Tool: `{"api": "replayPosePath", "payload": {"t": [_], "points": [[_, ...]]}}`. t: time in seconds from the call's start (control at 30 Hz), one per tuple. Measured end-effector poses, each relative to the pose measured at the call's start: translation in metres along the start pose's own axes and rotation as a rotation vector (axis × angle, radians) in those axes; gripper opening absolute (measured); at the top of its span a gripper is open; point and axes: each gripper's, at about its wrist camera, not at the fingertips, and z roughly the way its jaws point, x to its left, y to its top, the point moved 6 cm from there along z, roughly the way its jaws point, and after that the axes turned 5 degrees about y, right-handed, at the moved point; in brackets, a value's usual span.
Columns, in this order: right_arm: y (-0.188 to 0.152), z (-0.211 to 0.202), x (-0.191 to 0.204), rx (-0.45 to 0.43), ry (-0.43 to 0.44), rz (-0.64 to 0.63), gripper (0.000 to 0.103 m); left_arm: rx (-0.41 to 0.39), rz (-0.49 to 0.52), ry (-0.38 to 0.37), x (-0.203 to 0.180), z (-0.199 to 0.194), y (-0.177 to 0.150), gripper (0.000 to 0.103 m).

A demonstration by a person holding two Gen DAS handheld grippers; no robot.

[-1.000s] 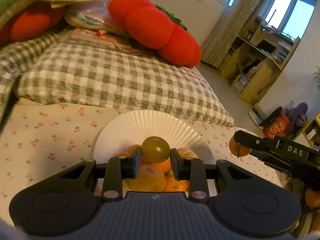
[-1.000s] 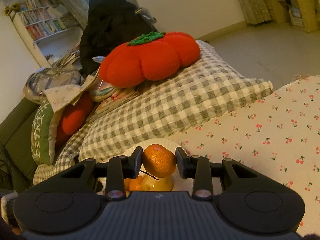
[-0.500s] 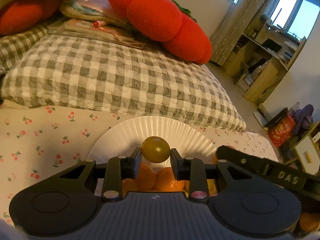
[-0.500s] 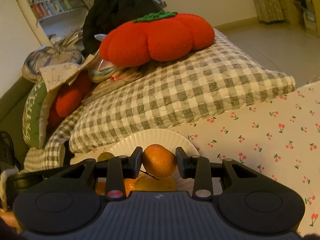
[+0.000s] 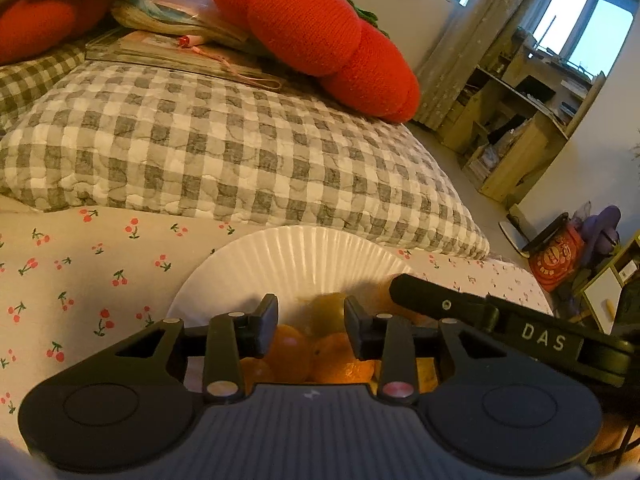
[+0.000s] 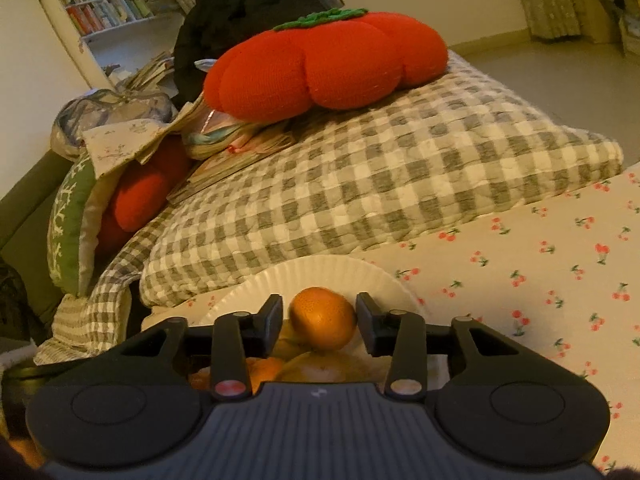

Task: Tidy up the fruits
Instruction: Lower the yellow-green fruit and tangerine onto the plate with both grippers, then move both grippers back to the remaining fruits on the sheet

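A white paper plate (image 5: 296, 260) lies on the cherry-print sheet and holds several oranges (image 5: 288, 352). My left gripper (image 5: 310, 326) is open just above the plate; a yellow-green fruit (image 5: 328, 312) sits blurred between its spread fingers, apart from both pads, among the oranges. My right gripper (image 6: 318, 322) is open over the same plate (image 6: 320, 276); an orange mandarin (image 6: 323, 318) lies between its fingers with a gap on each side, resting on the fruit pile. The right gripper's finger (image 5: 440, 300) reaches into the left wrist view from the right.
A grey checked pillow (image 5: 224, 152) lies right behind the plate, with a red pumpkin cushion (image 5: 316, 36) and books on it. The cherry-print sheet (image 6: 540, 272) spreads to the right. A desk and shelves (image 5: 520, 120) stand across the room.
Both grippers have opened. The yellow-green fruit has left the left fingers and dropped onto the pile; the mandarin has come free of the right fingers. Both grippers have moved closer over the plate.
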Motion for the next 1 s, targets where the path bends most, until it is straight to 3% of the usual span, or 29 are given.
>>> {"api": "replayPosePath", "payload": {"t": [0.33, 0.5, 0.83, 1.0], "points": [[0.015, -0.029, 0.017, -0.054, -0.026, -0.031, 0.048, -0.065, -0.086, 0.011, 0.023, -0.055, 0.000, 0.046], [0.011, -0.046, 0.027, -0.074, -0.026, -0.038, 0.060, -0.102, -0.125, 0.053, 0.037, -0.088, -0.005, 0.052], [-0.024, -0.066, 0.062, -0.043, -0.064, -0.136, 0.073, -0.111, -0.068, 0.167, 0.043, -0.139, -0.031, 0.060], [-0.039, -0.081, 0.085, -0.044, -0.081, -0.208, 0.090, -0.124, -0.021, 0.246, 0.051, -0.168, -0.051, 0.075]]}}
